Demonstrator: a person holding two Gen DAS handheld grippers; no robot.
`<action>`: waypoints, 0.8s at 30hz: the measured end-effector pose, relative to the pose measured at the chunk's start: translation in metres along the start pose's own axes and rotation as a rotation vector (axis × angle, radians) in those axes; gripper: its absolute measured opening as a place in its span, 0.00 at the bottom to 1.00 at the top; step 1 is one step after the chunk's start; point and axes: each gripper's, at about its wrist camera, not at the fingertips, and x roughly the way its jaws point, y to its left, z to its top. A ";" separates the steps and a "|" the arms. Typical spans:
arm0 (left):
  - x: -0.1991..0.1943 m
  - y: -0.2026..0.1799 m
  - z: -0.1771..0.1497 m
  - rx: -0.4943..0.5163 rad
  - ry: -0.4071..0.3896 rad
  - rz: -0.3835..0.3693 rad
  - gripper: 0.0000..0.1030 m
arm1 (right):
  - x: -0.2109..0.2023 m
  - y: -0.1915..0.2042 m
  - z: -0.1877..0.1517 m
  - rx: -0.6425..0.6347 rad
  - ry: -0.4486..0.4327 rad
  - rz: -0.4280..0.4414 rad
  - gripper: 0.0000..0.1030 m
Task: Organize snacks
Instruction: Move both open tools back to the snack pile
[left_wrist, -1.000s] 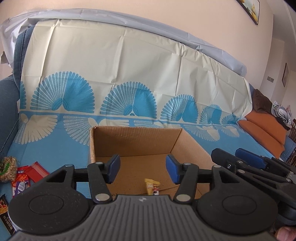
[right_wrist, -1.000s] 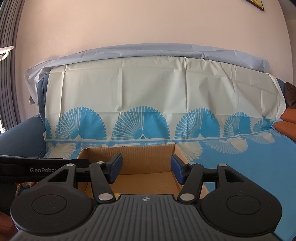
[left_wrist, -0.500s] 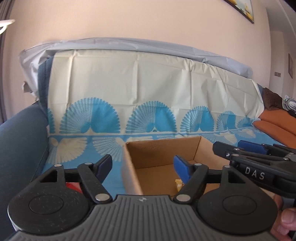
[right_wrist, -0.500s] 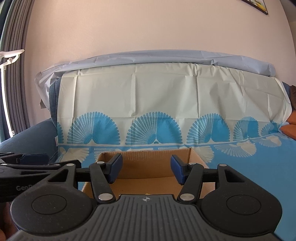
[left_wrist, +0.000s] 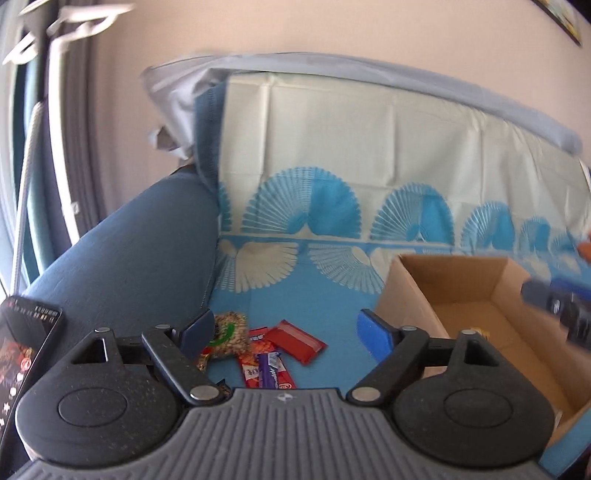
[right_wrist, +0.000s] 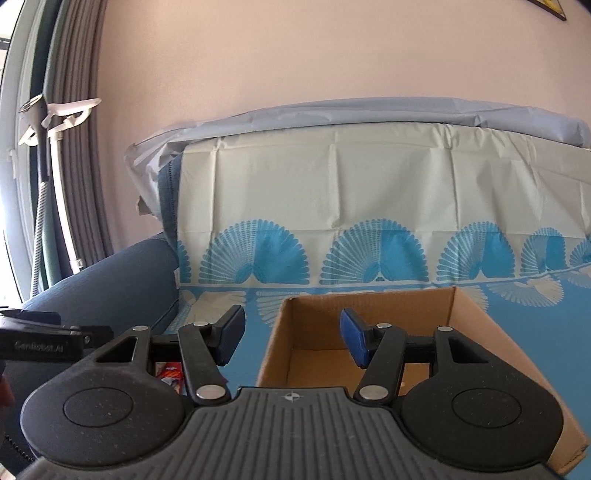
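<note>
We see our left gripper (left_wrist: 284, 332) with its jaws spread wide and holding nothing, poised above a pile of snacks (left_wrist: 258, 350) on the blue patterned sofa cover (left_wrist: 314, 295). The pile includes a red wrapper (left_wrist: 295, 341), a purple bar (left_wrist: 271, 371) and a seed-filled packet (left_wrist: 229, 334). At three o'clock from the pile sits an open cardboard box (left_wrist: 410, 295), with something small and yellow (left_wrist: 480, 333) inside. Our right gripper (right_wrist: 291, 341) also has its jaws apart and empty, hovering at the box's (right_wrist: 369, 321) near left corner. A phone (left_wrist: 26, 347) sits at nine o'clock.
</note>
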 end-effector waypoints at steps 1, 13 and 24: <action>0.001 0.005 0.000 -0.026 0.010 -0.005 0.76 | 0.000 0.007 -0.001 -0.012 -0.001 0.019 0.58; 0.018 0.041 0.002 -0.197 0.114 -0.024 0.19 | 0.024 0.074 -0.021 -0.051 0.088 0.244 0.25; 0.047 0.085 -0.010 -0.401 0.290 0.018 0.20 | 0.077 0.107 -0.043 -0.005 0.245 0.298 0.28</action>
